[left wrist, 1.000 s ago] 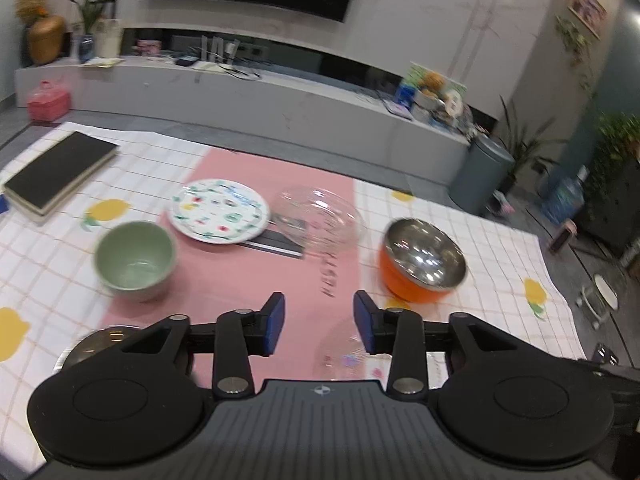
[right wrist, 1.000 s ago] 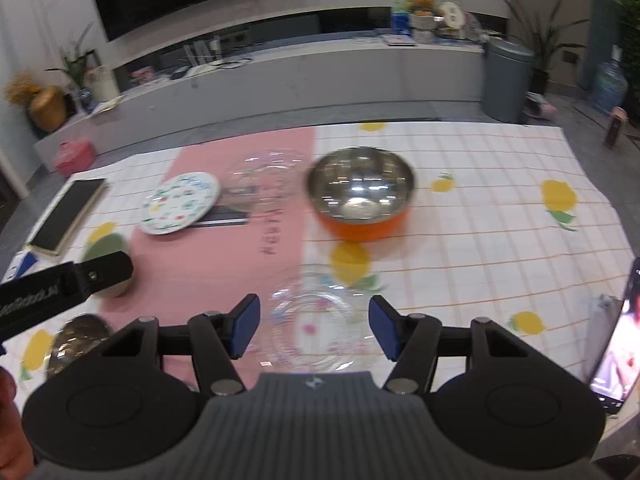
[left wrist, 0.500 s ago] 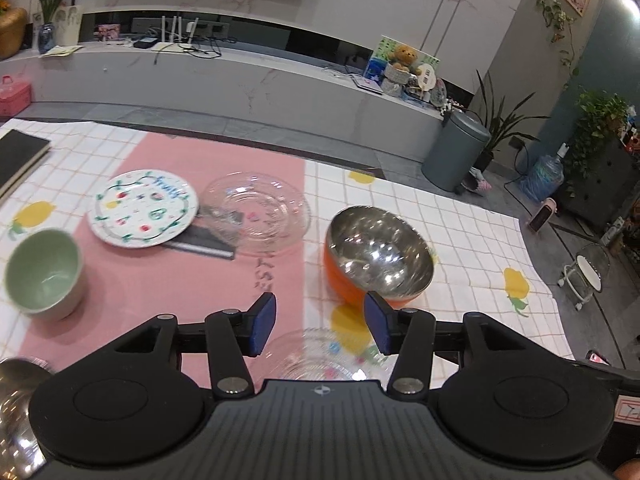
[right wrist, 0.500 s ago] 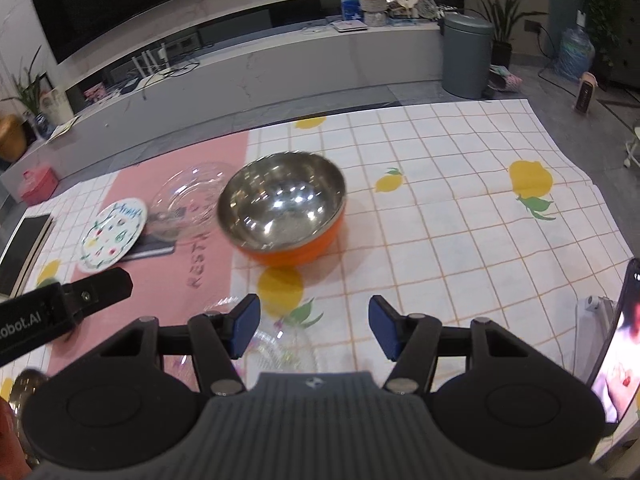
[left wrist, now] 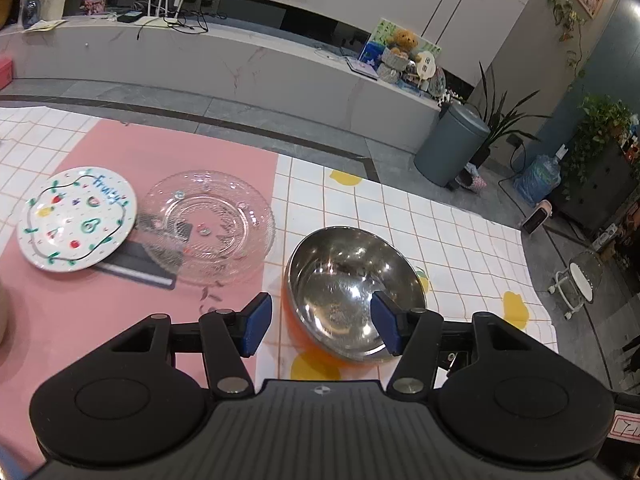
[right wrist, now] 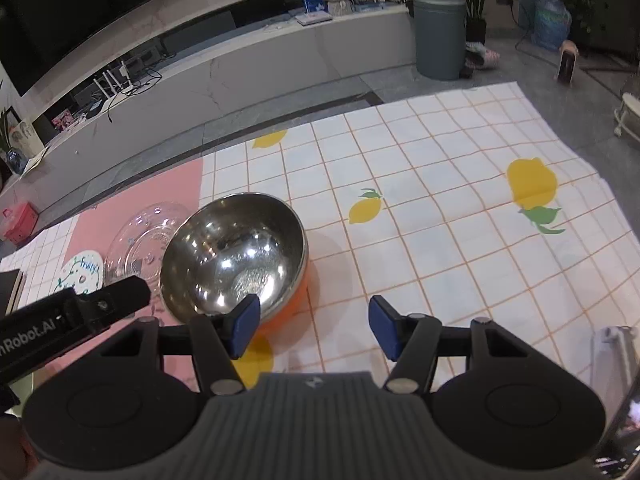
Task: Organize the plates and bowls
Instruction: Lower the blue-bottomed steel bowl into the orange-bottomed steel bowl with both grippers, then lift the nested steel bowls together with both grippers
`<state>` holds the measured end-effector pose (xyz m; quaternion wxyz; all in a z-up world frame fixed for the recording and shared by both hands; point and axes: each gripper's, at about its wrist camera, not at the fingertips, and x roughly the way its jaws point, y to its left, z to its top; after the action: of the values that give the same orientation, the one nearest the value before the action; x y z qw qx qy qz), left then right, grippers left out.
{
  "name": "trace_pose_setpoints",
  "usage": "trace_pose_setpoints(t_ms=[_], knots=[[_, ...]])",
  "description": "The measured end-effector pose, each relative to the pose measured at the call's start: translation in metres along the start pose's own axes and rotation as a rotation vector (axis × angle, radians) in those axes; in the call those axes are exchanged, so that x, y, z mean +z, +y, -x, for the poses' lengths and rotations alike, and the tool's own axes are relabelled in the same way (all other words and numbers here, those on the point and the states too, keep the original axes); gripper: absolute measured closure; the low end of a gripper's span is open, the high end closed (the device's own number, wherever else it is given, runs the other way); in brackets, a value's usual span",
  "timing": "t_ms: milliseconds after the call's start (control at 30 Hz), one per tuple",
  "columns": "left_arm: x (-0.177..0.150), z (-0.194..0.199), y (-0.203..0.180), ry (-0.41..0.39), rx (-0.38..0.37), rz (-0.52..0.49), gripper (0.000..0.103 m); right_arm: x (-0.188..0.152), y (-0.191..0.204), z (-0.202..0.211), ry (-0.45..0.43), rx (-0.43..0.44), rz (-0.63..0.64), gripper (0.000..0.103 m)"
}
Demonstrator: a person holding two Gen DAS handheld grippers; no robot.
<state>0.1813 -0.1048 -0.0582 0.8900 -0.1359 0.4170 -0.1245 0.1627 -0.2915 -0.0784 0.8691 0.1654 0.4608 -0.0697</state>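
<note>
A steel bowl with an orange outside (left wrist: 344, 280) (right wrist: 236, 248) stands on the checked cloth. My left gripper (left wrist: 322, 326) hovers at its near left rim, jaws opening, nothing pressed between the pads. My right gripper (right wrist: 310, 328) stands open at the bowl's near right edge, its left fingertip (right wrist: 245, 322) over the rim, nothing gripped. A clear glass plate (left wrist: 208, 226) (right wrist: 140, 240) lies left of the bowl. A white painted plate (left wrist: 76, 216) (right wrist: 82, 272) lies further left, resting on a dark booklet (left wrist: 136, 264).
A pink mat (left wrist: 120, 300) covers the table's left part, and the lemon-print cloth (right wrist: 440, 220) its right. The table's far edge drops to a grey floor. A phone screen (right wrist: 628, 432) shows at the right edge. The left gripper's body (right wrist: 68, 324) crosses the right wrist view.
Both grippers have moved to the right and closer to the steel bowl. The left jaws have widened. The green bowl and the near glass dish have slid out of view.
</note>
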Motion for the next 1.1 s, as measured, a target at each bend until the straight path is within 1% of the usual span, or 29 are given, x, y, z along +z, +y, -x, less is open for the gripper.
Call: trace_pose_setpoints(t_ms=[167,300,400,500,567,600,633,667,700,767,800,833,933,1100], knots=[[0.002,-0.025,0.000,0.031,0.009,0.004,0.035,0.005,-0.004,-0.022,0.036,-0.017,-0.037,0.044],[0.001,-0.042,0.000,0.069,0.019,-0.010,0.035,0.007,-0.007,-0.034,0.059,0.003,-0.068,0.044],[0.001,-0.050,0.001,0.091,0.057,-0.011,0.037,0.009,-0.006,-0.041,0.074,0.013,-0.076,0.050],[0.002,-0.056,0.002,0.109,0.072,-0.024,0.045,0.010,-0.003,-0.047,0.084,0.023,-0.082,0.057],[0.002,-0.060,0.003,0.112,0.083,-0.025,0.056,0.010,-0.003,-0.051,0.091,0.032,-0.091,0.062],[0.002,-0.061,0.004,0.113,0.084,-0.026,0.060,0.010,-0.003,-0.053,0.093,0.039,-0.099,0.065],[0.002,-0.061,0.004,0.116,0.081,-0.027,0.067,0.010,-0.003,-0.054,0.095,0.045,-0.105,0.069],[0.001,-0.062,0.004,0.122,0.076,-0.029,0.073,0.011,-0.003,-0.055,0.096,0.049,-0.107,0.070],[0.001,-0.063,0.004,0.126,0.076,-0.030,0.074,0.011,-0.002,-0.055,0.095,0.051,-0.107,0.073],[0.001,-0.062,0.004,0.125,0.086,-0.033,0.082,0.011,0.000,-0.056,0.095,0.056,-0.105,0.078],[0.001,-0.062,0.004,0.128,0.083,-0.035,0.084,0.011,0.000,-0.055,0.097,0.065,-0.107,0.083],[0.001,-0.061,0.005,0.131,0.080,-0.034,0.085,0.012,0.001,-0.055,0.098,0.065,-0.109,0.085],[0.001,-0.059,0.003,0.144,0.094,-0.051,0.086,0.012,0.004,-0.054,0.107,0.049,-0.107,0.087],[0.000,-0.047,0.000,0.142,0.110,-0.064,0.087,0.008,0.006,-0.044,0.115,0.052,-0.117,0.088]])
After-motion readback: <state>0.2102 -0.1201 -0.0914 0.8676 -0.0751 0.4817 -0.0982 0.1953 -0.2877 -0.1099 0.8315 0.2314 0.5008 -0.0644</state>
